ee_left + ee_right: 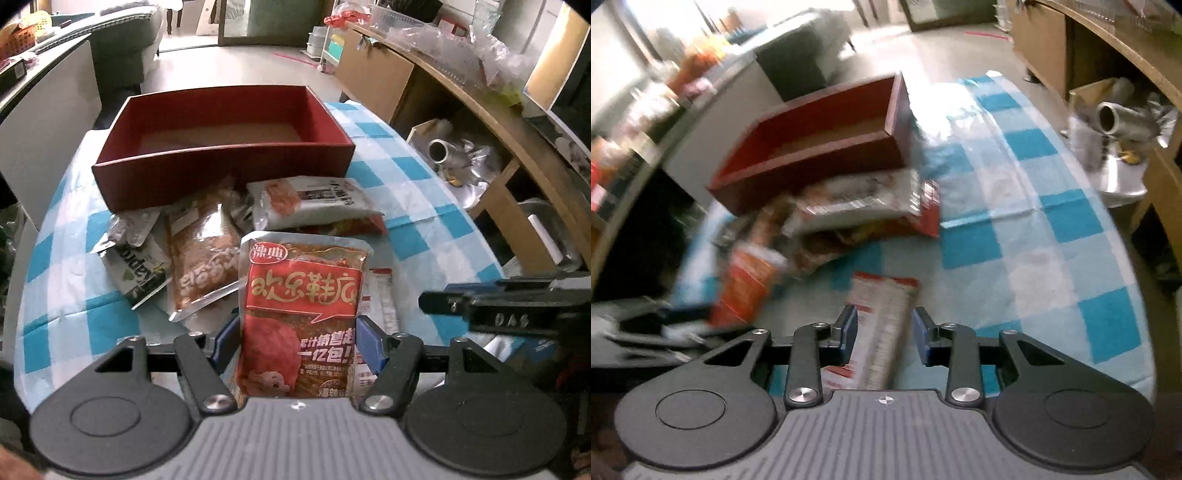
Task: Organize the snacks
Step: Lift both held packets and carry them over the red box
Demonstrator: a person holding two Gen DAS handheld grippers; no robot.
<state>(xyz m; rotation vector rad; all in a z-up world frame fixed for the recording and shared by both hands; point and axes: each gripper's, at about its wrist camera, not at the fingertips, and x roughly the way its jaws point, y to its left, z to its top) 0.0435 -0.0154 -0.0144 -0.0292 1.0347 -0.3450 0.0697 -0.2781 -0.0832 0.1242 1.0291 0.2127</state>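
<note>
The left gripper has its blue fingers clamped on both side edges of a red spicy-snack packet, which stands upright between them, top edge clear of the pile. Over on the right gripper, the fingers are spread apart with a red-and-white packet lying between them on the cloth; the picture is blurred, so whether the pads touch it is not clear. Beyond the left fingers sits the heap: a brown clear-wrapped packet, a dark green-and-white packet at its left, a white packet stacked on top toward the back. Just behind them, the red box stands open, its near wall touching the heap. The blue-and-white checked tablecloth runs bare to the right, all the way to the table's curved edge. A wooden shelf stands past it.
</note>
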